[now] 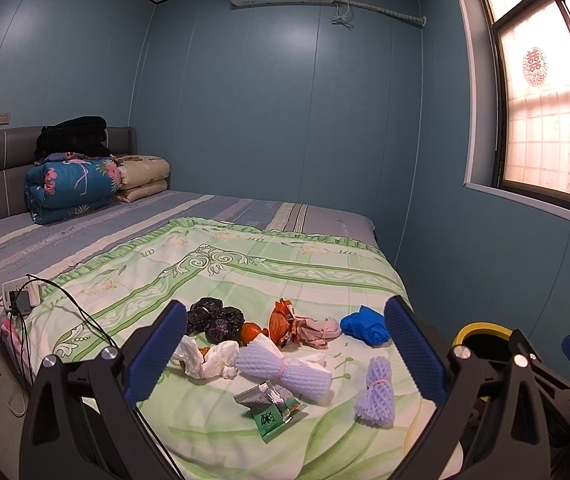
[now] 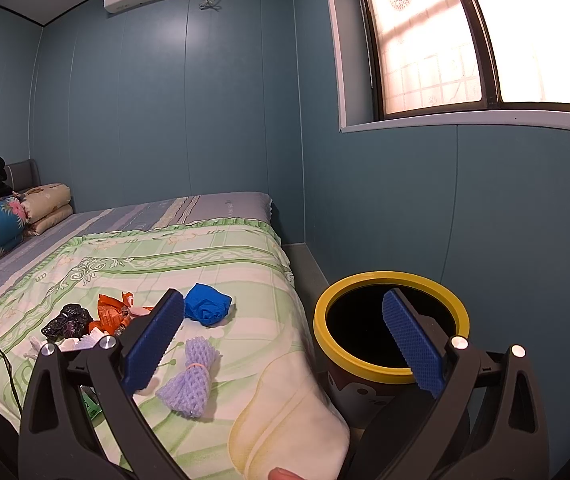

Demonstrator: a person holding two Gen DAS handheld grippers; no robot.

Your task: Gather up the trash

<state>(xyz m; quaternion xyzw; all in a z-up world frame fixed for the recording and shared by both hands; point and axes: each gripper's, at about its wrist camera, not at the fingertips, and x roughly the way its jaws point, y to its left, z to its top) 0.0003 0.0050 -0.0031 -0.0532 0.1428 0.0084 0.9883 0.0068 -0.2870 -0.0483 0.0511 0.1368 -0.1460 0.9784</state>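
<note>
Trash lies scattered on the green bedspread (image 1: 245, 276): black crumpled bags (image 1: 215, 318), an orange wrapper (image 1: 281, 320), white tissue (image 1: 209, 358), a long white foam net (image 1: 285, 370), a green snack packet (image 1: 271, 406), a small purple foam net (image 1: 377, 394), a blue wad (image 1: 367, 324). My left gripper (image 1: 285, 354) hovers open over the pile, holding nothing. My right gripper (image 2: 283, 336) is open and empty, spanning the bed corner and the yellow-rimmed bin (image 2: 391, 326). The purple foam net (image 2: 189, 384) and the blue wad (image 2: 207, 308) lie near its left finger.
The bin (image 1: 483, 334) stands on the floor at the bed's right corner, by the blue wall. Folded quilts (image 1: 73, 190) are stacked at the headboard. A power strip with cables (image 1: 23, 296) lies at the bed's left edge. A fingertip (image 2: 285, 473) shows at the bottom.
</note>
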